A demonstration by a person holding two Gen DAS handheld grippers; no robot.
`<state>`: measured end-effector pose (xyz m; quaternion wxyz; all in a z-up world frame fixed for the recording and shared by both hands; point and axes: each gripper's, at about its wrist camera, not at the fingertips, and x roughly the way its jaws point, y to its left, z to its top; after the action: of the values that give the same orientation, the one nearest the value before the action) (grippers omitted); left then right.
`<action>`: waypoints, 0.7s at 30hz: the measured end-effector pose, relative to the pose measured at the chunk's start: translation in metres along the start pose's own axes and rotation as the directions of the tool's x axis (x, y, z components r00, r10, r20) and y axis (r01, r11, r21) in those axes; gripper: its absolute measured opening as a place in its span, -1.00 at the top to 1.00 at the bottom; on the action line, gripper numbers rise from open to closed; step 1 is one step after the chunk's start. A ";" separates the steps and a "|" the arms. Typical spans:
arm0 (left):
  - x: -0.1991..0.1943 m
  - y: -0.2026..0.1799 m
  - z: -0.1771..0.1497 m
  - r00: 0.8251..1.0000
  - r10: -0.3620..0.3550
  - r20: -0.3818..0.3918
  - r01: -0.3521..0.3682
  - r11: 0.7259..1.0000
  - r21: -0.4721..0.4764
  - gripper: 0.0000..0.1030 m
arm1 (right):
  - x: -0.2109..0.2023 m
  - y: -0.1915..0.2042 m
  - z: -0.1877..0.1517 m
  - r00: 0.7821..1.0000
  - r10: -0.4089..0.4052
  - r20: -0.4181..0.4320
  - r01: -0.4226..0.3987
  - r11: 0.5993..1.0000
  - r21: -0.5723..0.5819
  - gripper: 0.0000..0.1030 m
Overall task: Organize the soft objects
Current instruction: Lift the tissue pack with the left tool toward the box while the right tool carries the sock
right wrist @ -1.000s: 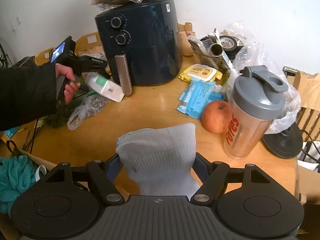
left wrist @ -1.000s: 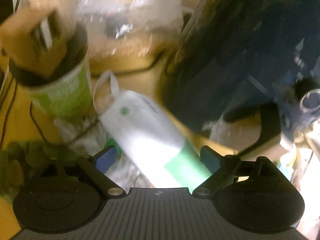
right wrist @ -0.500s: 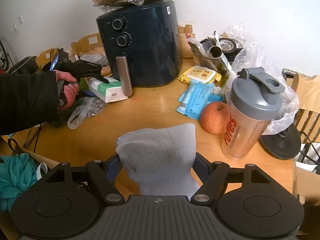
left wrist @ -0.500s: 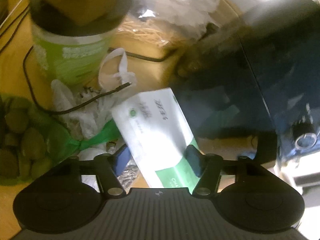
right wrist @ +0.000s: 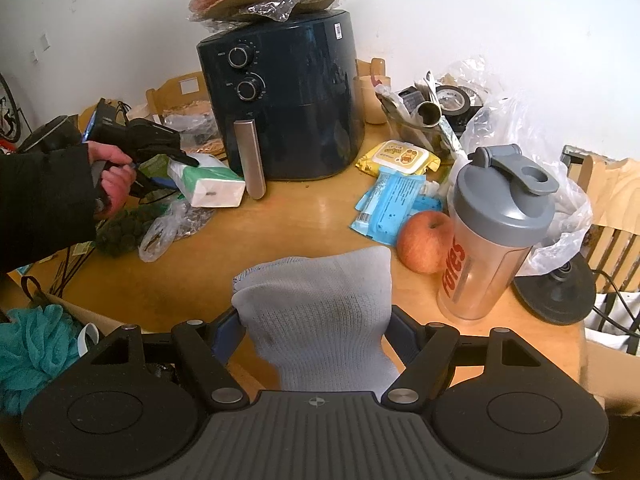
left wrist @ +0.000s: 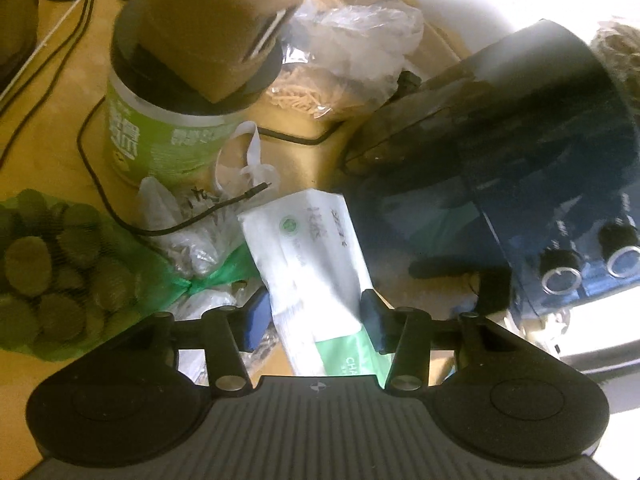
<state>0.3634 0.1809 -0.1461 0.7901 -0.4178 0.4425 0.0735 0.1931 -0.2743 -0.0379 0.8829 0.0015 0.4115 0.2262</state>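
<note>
A white and green tissue pack [left wrist: 308, 252] lies between the blue pads of my left gripper [left wrist: 314, 316]. The jaws are closing and both pads touch the pack's sides. In the right wrist view a hand holds that left gripper [right wrist: 176, 170] at the far left, with the tissue pack [right wrist: 208, 186] next to the air fryer's handle. My right gripper [right wrist: 314, 328] is shut on a grey sock [right wrist: 320, 296], held above the near side of the wooden table [right wrist: 300, 220].
A dark air fryer [right wrist: 288, 100] stands at the back. A green canister [left wrist: 160, 140], a green net bag [left wrist: 48, 272] and plastic bags crowd the left. To the right stand an apple [right wrist: 424, 242], a shaker bottle [right wrist: 496, 232] and blue packets [right wrist: 392, 200]. A teal bath puff [right wrist: 32, 344] sits lower left.
The left gripper has shifted and rolled, and its jaws have narrowed from wide apart onto the tissue pack. The right gripper and the sock have kept still.
</note>
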 end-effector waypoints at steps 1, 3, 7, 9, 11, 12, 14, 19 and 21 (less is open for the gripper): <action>-0.004 0.000 -0.001 1.000 -0.003 0.000 0.003 1.000 0.007 0.10 | -0.001 0.000 0.000 1.000 0.002 0.002 -0.002 1.000 -0.002 -0.50; -0.013 -0.003 -0.004 1.000 -0.012 0.000 0.012 0.999 0.032 0.11 | -0.003 0.001 0.000 1.000 0.008 0.005 -0.008 1.000 -0.006 -0.50; -0.033 -0.009 -0.012 0.999 -0.043 0.009 0.042 0.994 0.099 0.13 | -0.008 0.001 0.001 1.000 0.025 0.012 -0.025 1.000 -0.015 -0.50; -0.045 -0.013 -0.017 0.998 -0.064 0.013 0.062 0.989 0.136 0.13 | -0.010 0.002 0.001 0.999 0.033 0.015 -0.032 0.999 -0.020 -0.49; -0.055 -0.016 -0.023 0.997 -0.076 0.015 0.073 0.983 0.171 0.13 | -0.012 0.003 0.001 0.999 0.039 0.018 -0.039 0.999 -0.028 -0.49; -0.061 -0.018 -0.026 0.996 -0.082 0.016 0.078 0.979 0.187 0.13 | -0.013 0.003 0.002 0.999 0.042 0.019 -0.041 0.999 -0.031 -0.49; -0.073 -0.022 -0.032 0.995 -0.095 0.018 0.089 0.971 0.220 0.13 | -0.016 0.003 0.002 0.998 0.050 0.024 -0.049 0.998 -0.035 -0.49; -0.103 -0.034 -0.046 0.991 -0.130 0.017 0.118 0.945 0.306 0.13 | -0.023 0.005 0.001 0.997 0.070 0.034 -0.068 0.997 -0.046 -0.49; -0.116 -0.038 -0.053 0.989 -0.145 0.016 0.131 0.932 0.339 0.13 | -0.027 0.006 0.000 0.996 0.079 0.038 -0.077 0.996 -0.049 -0.49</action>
<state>0.2787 0.1477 -0.0486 0.8619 -0.3050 0.4019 -0.0504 0.1758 -0.2799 -0.0178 0.8813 0.0010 0.3878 0.2700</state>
